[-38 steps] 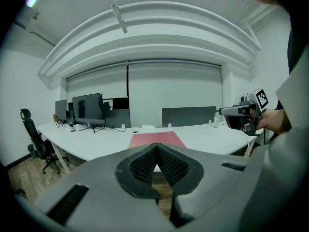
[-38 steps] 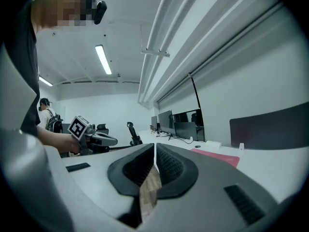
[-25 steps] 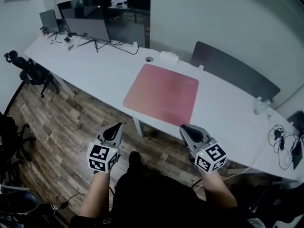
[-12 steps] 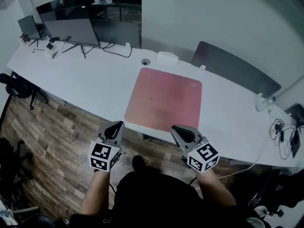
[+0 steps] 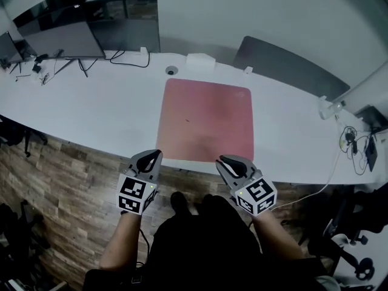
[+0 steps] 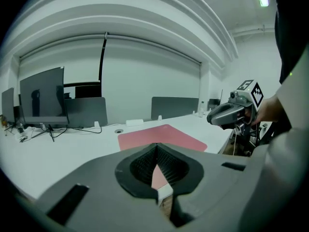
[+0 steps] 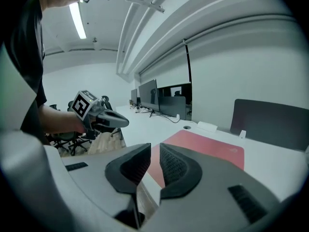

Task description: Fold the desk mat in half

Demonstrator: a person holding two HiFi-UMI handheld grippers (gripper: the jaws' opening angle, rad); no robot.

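A pink desk mat (image 5: 205, 121) is lying flat, unfolded, on the white desk (image 5: 91, 108). The left gripper (image 5: 156, 153) and right gripper (image 5: 222, 160) are hovering just off its near edge. The left fingers (image 6: 145, 166) are pressing together, empty. The right fingers (image 7: 176, 170) are opening, with nothing between them. The approach seems to be in hand; next, both probably need to be pinching the near corners.

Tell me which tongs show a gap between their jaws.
The right tongs: jaws opening, nothing between them. The left tongs are shut tight.
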